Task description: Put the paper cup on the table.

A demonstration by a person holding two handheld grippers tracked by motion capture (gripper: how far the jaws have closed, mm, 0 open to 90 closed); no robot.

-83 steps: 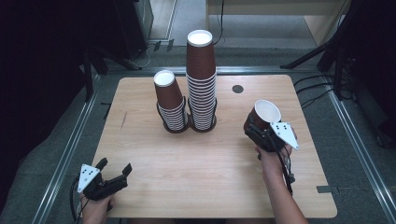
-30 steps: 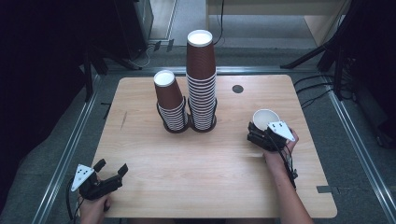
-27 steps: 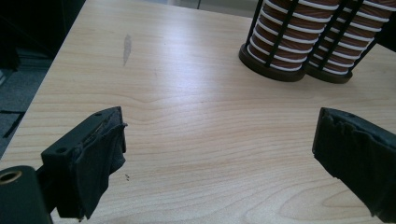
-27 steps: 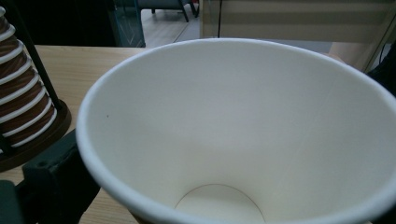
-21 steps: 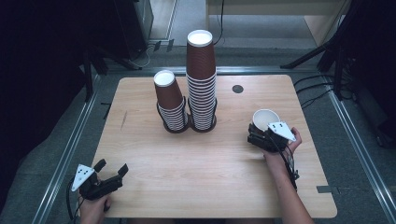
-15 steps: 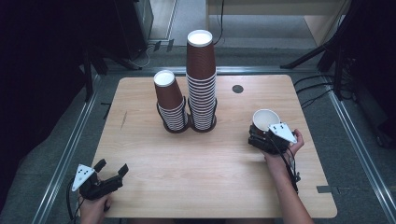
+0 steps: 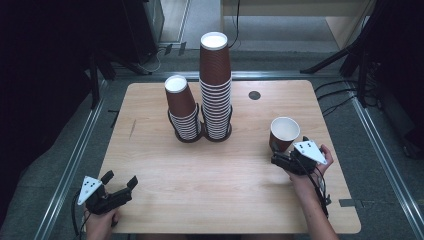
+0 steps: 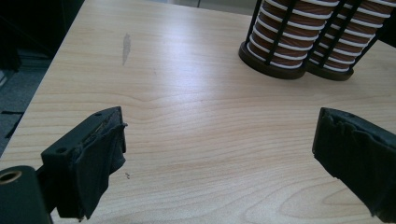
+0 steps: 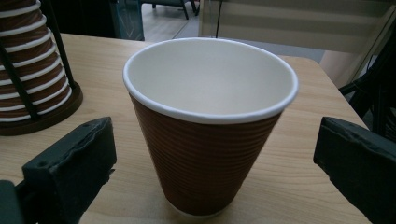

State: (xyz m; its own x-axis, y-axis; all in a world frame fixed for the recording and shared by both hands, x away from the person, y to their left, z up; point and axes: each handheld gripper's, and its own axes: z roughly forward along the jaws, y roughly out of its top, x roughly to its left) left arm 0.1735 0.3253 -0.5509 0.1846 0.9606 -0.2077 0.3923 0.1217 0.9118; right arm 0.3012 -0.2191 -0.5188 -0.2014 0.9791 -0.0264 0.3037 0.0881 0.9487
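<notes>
Your right gripper (image 9: 205,154) is standing wide open, its jaws flanking the upright paper cup (image 9: 210,121) without touching it, mouth up, on the table (image 9: 299,186). Your left gripper (image 7: 120,187) is gaping empty, well apart.

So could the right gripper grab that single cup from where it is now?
Probably yes. The right gripper is open with the upright cup standing between its jaws, and nothing else is close by.

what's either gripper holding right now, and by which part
Nothing is held. The right gripper stands open with its jaws apart on either side of the upright paper cup, not touching it. The left gripper is open over bare table.
</notes>
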